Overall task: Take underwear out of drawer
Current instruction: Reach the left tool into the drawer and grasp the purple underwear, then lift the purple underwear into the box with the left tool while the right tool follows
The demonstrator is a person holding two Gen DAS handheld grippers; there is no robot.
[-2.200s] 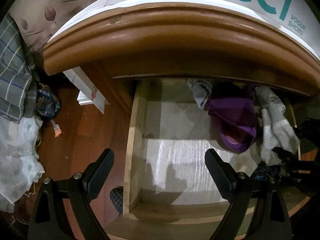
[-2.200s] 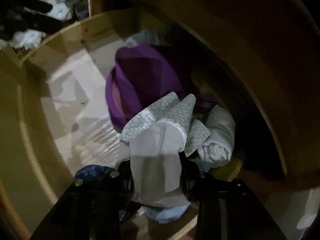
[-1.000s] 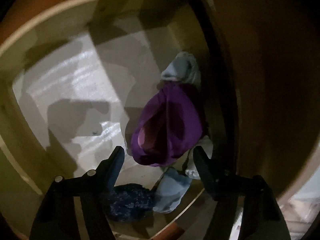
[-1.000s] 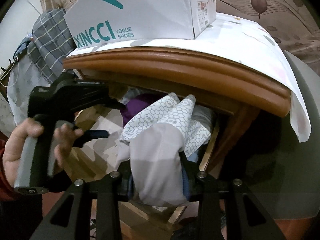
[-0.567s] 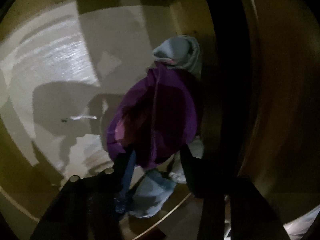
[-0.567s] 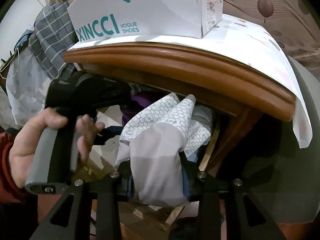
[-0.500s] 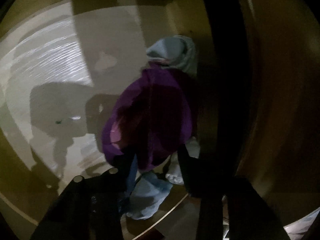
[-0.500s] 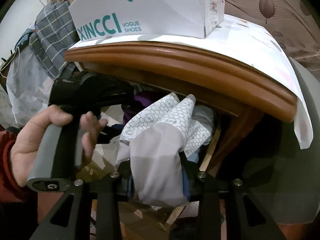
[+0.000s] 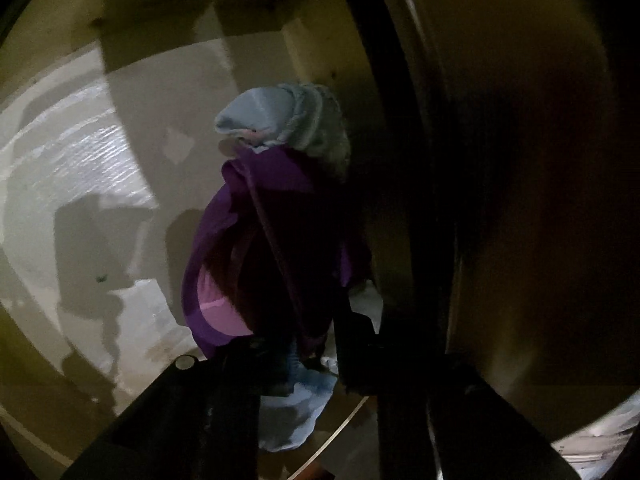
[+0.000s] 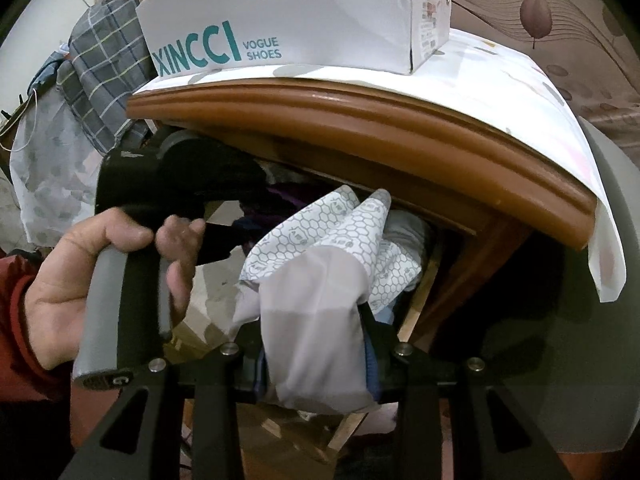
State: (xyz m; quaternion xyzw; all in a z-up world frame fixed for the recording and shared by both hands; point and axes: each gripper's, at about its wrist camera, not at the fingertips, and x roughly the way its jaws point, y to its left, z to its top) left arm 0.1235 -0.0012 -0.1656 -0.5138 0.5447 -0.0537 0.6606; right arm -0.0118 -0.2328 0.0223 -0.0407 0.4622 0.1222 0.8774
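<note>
My left gripper [image 9: 308, 354] is pinched shut on the soft, light purple fabric underwear [image 9: 264, 248]; my right gripper [image 10: 316, 354] clamps limp white honeycomb-print underwear [image 10: 320, 280].

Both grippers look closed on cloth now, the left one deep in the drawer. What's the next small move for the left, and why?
Probably lift the left gripper up and back out of the drawer. Its jaws have closed on the lower edge of the purple underwear, so the grip looks made. The right gripper already holds the white patterned underwear outside the drawer, clear of the way out.
</note>
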